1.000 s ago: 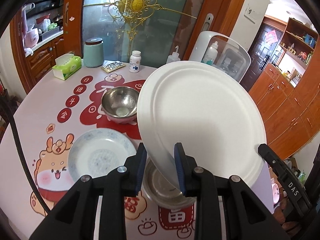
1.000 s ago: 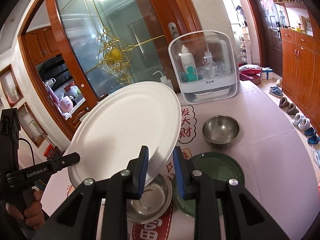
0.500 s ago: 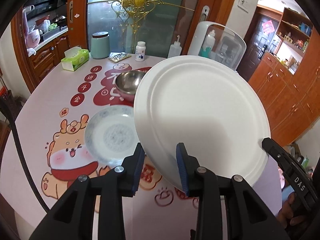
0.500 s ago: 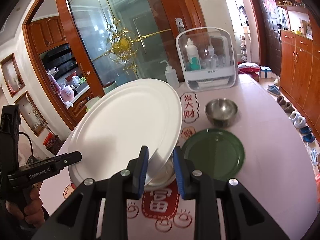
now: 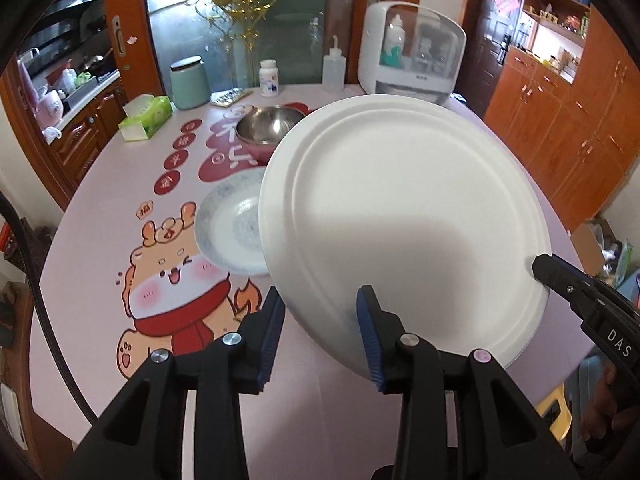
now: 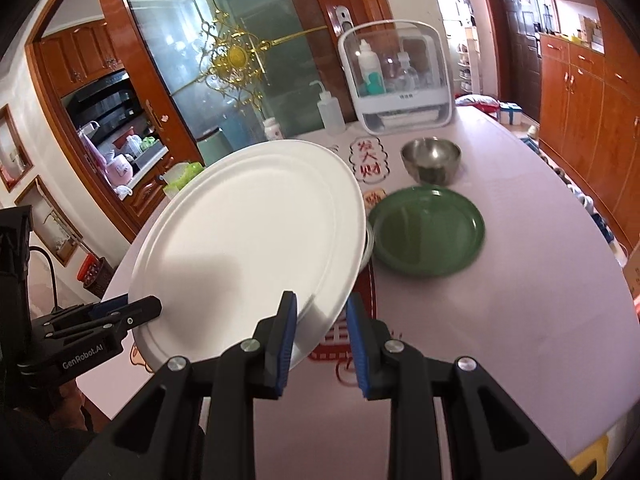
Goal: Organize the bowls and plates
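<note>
Your 2 hand-held grippers carry the round white paper plate (image 5: 404, 216) above the desk (image 5: 96, 248): right hand-held gripper (image 6: 320, 336) clamps its rim, left hand-held gripper (image 5: 320, 332) has just been opening, rim loose between. Lower it level onto the blue-patterned ceramic plate (image 5: 228, 224).

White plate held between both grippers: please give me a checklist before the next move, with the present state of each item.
1. Right gripper grips the white plate by its rim: ok, pads press on it.
2. Left gripper released: ok, jaws have just been opening; the rim is between them, pads not pressing.
3. White plate level: not ok, tilted.
4. Green plate bare on top: ok.
5. Clearance over the steel bowl behind the plate's edge: cannot tell.
</note>
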{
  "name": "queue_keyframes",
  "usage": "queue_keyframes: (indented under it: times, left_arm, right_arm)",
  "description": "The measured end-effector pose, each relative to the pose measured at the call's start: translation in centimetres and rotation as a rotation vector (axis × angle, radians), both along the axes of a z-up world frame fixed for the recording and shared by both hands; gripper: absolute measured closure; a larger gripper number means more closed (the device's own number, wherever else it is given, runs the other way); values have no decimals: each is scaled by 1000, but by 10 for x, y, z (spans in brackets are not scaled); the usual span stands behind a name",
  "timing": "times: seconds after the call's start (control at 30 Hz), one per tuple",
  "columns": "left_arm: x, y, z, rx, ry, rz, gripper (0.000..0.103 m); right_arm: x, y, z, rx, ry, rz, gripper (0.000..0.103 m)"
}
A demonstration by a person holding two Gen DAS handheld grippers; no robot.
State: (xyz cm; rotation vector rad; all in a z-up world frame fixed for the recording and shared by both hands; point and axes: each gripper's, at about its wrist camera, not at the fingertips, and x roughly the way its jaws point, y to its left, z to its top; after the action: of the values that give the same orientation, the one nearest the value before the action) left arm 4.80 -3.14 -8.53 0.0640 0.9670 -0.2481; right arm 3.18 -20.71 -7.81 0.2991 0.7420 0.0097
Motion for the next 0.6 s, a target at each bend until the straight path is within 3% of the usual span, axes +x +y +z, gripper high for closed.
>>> queue_keyframes:
  times: [0.6]
  left_arm:
    - [-29, 5, -55, 48, 148, -136, 68]
  right_arm:
    - [-48, 22, -53, 39, 191, -114, 77]
